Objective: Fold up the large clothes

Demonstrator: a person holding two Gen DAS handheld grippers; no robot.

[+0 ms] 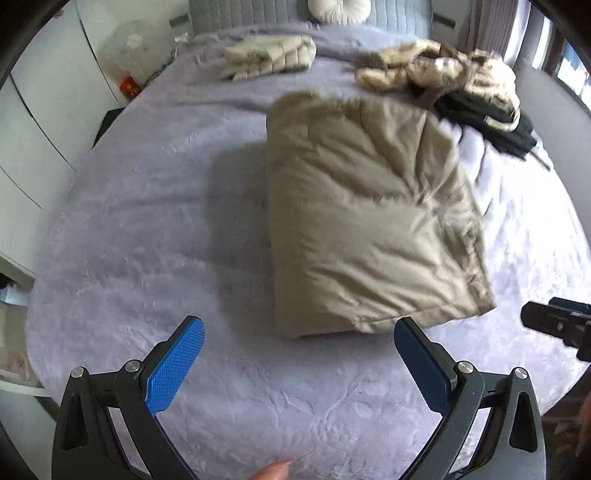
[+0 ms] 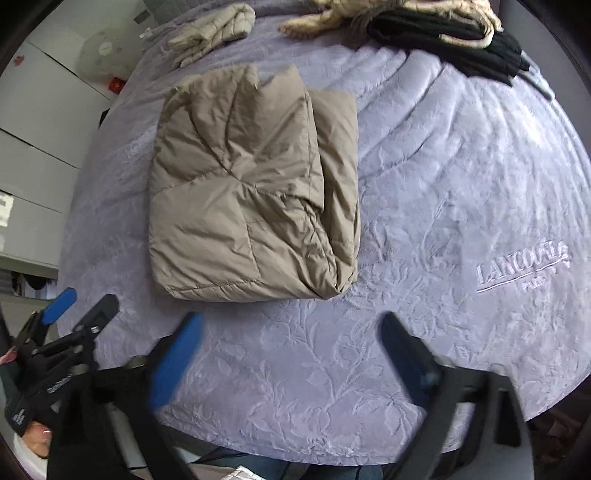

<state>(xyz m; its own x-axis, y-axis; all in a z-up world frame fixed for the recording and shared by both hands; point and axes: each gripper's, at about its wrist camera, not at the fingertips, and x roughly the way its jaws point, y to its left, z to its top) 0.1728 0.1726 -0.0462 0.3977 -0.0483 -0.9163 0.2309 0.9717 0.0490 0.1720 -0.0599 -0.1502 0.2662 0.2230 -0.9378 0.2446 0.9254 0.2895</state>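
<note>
Bed [image 1: 155, 229], covered by a lavender plush blanket [image 2: 424, 192]: a soft pile embossed with a floral and leaf pattern; a stitched white logo is seen toward its right side in the right wrist view.

Folded jacket [image 1: 365, 221], taupe, quilted and puffy, of a smooth, slightly glossy shell fabric with creased panels and stitched seams. It is laid flat near the middle of the bed as a roughly rectangular bundle, with a second layer showing along its right edge in the right wrist view. It is touched by neither gripper.

Cream quilted garment [image 1: 269, 57], crumpled, is placed toward the far edge of the bed, well apart from the folded jacket.

Heap of clothes [image 1: 461, 81], of beige fur-like pile mixed with black knit fabric, is set at the far right corner.

Round white cushion [image 1: 340, 9], pleated, is seen against a grey quilted headboard [image 1: 240, 11].

Left gripper [image 1: 297, 363]: black frame, blue textured pads; its fingers are spread wide over bare blanket, nothing between them.

Right gripper [image 2: 291, 358]: same build, blurred; its fingers are likewise spread wide and empty, short of the jacket's near edge.
</note>
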